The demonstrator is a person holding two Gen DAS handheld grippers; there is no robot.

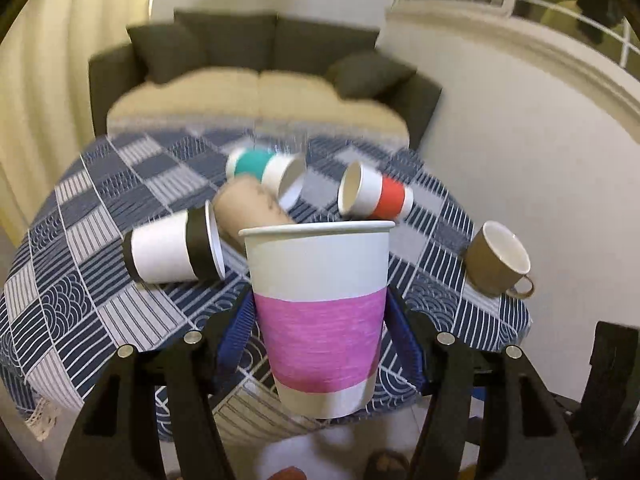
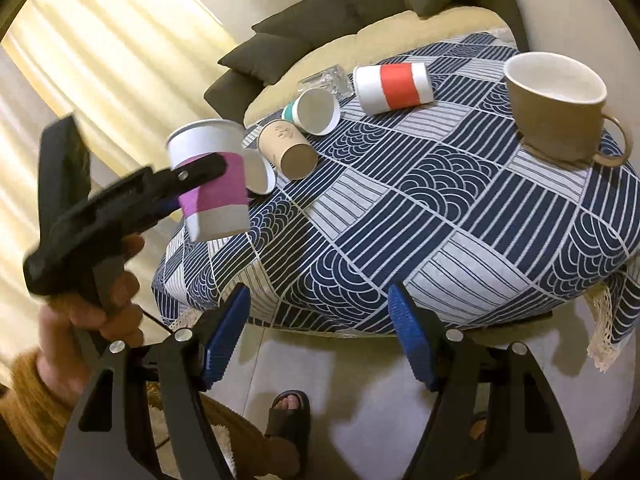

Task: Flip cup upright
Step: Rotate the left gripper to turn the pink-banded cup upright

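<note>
My left gripper (image 1: pixel 320 320) is shut on a white paper cup with a magenta band (image 1: pixel 320 312), mouth up, held above the near edge of the table (image 1: pixel 100 320). The right wrist view shows that cup (image 2: pixel 212 184) in the air at the table's left edge, clamped by the left gripper (image 2: pixel 200 176). My right gripper (image 2: pixel 320 328) is open and empty, below the table's (image 2: pixel 400 240) near edge. On their sides lie a black-banded cup (image 1: pixel 172 248), a brown cup (image 1: pixel 248 212), a teal-banded cup (image 1: pixel 264 168) and a red-banded cup (image 1: pixel 376 194).
A brown mug (image 1: pixel 498 258) stands upright at the table's right, also in the right wrist view (image 2: pixel 556 104). A clear glass (image 2: pixel 328 78) lies at the far edge. A dark sofa (image 1: pixel 260 68) stands behind the table. A sandalled foot (image 2: pixel 290 412) is on the floor.
</note>
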